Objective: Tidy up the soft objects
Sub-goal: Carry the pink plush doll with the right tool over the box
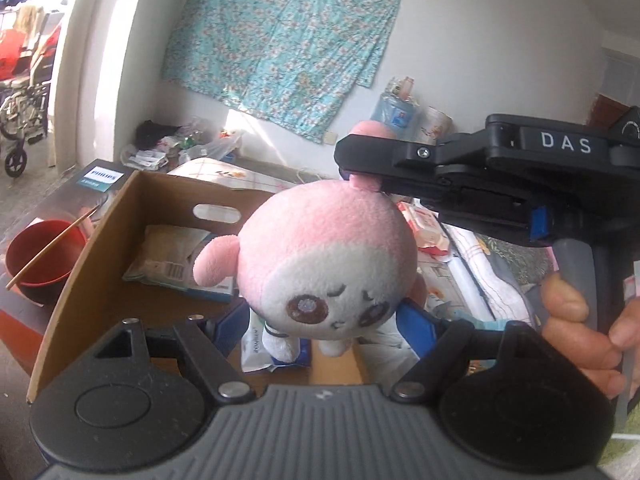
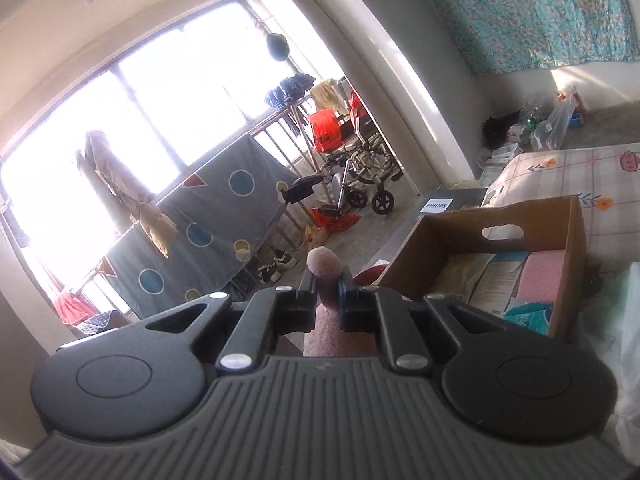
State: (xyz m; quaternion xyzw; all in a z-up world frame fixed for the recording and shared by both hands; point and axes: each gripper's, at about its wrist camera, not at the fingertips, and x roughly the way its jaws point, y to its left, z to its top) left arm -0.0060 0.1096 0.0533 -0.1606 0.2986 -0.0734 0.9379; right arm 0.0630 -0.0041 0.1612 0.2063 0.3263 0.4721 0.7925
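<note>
A pink and white plush toy (image 1: 320, 256) hangs face down over an open cardboard box (image 1: 76, 272), which lies to the lower right (image 2: 440, 236) in the right wrist view. My right gripper (image 1: 362, 160) comes in from the right, shut on one pink ear; that ear (image 2: 324, 266) sticks up between its closed fingers (image 2: 325, 284). My left gripper (image 1: 324, 320) has its blue pads (image 1: 230, 324) set wide on both sides of the plush's lower head, touching it. The plush's white legs dangle between them. A person's hand (image 1: 576, 320) holds the right gripper's handle.
The box holds several flat packets (image 1: 168, 256) and a pink cloth (image 2: 540, 276). A red bowl (image 1: 40, 252) with a stick in it sits left of the box, by a Philips carton (image 1: 100, 178). A bed with a patterned sheet (image 2: 568, 176) lies behind; a wheelchair (image 2: 360, 168) stands near the window.
</note>
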